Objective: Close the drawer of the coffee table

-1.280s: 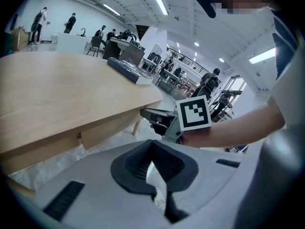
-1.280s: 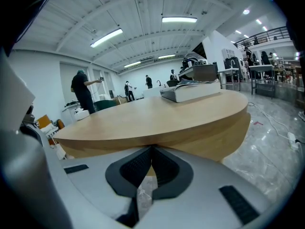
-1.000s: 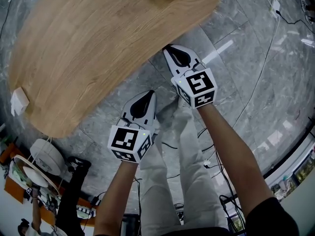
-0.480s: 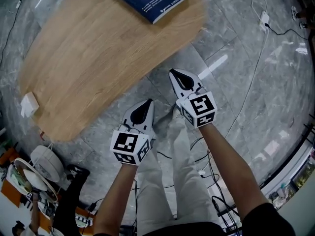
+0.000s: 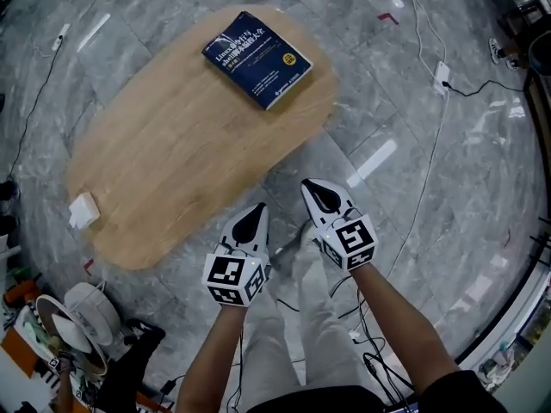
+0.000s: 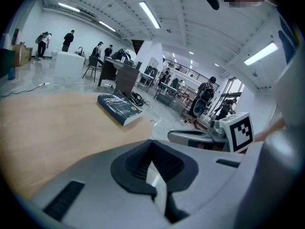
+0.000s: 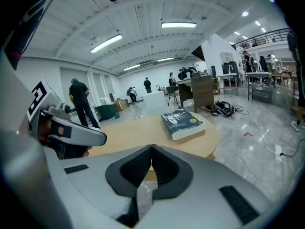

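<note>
Head view: left hand-held gripper (image 5: 256, 213) and right hand-held gripper (image 5: 314, 190), both closed and empty, near coffee table (image 5: 172, 162) bearing blue book (image 5: 256, 58).

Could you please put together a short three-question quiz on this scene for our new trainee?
1. True or false: the dark blue book lies on the oval wooden coffee table.
2. The left gripper is: A) open; B) shut and empty; C) shut on the book.
3. Short answer: what else lies on the table, at the end away from the book?
Key: 1 true; 2 B; 3 a small white box.
</note>
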A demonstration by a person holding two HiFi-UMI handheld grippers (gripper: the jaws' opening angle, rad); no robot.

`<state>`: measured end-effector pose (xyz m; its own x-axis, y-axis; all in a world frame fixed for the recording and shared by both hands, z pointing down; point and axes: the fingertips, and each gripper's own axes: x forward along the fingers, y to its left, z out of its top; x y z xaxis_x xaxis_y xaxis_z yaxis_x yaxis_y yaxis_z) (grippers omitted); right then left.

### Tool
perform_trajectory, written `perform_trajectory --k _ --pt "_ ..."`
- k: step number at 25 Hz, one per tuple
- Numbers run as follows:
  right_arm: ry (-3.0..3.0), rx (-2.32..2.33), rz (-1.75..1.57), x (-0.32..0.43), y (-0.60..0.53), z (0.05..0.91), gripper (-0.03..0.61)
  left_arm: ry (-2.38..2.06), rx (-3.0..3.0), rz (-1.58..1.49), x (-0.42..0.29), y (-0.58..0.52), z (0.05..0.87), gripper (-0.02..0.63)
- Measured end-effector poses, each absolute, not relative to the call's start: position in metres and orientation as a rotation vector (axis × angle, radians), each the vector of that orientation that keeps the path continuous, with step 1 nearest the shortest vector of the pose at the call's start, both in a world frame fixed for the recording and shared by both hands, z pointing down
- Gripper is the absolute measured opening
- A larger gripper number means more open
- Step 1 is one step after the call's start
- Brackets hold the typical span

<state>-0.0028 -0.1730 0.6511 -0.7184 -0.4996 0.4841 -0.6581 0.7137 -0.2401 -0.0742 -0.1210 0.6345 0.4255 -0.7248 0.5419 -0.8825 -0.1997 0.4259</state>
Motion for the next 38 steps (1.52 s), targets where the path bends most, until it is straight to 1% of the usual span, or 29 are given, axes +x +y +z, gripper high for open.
perform_trajectory --k 7,13,21,29,38 --pt "-2.596 0.843 0.545 -0.007 -0.162 0.582 0.018 -1.370 1.996 0.272 -0.068 -0.117 0.583 0.000" --pt "-2.627 0.836 0.526 -0.013 -0.158 0.528 0.018 -1.407 1.952 0.193 -0.065 -0.108 0.537 0.000" --pt "-2.667 0.820 0.474 -0.022 -0.153 0.459 0.018 -1.420 2.069 0.206 -0.072 -0.120 0.469 0.000" --pt "-2.728 0.765 0.360 -0.031 -0.147 0.393 0.018 -1.461 2.160 0.162 -0.079 -0.122 0.400 0.000" --pt "-2.780 0.677 0.213 -0.059 -0.133 0.330 0.018 -1.532 2.290 0.104 -0.098 -0.130 0.329 0.000"
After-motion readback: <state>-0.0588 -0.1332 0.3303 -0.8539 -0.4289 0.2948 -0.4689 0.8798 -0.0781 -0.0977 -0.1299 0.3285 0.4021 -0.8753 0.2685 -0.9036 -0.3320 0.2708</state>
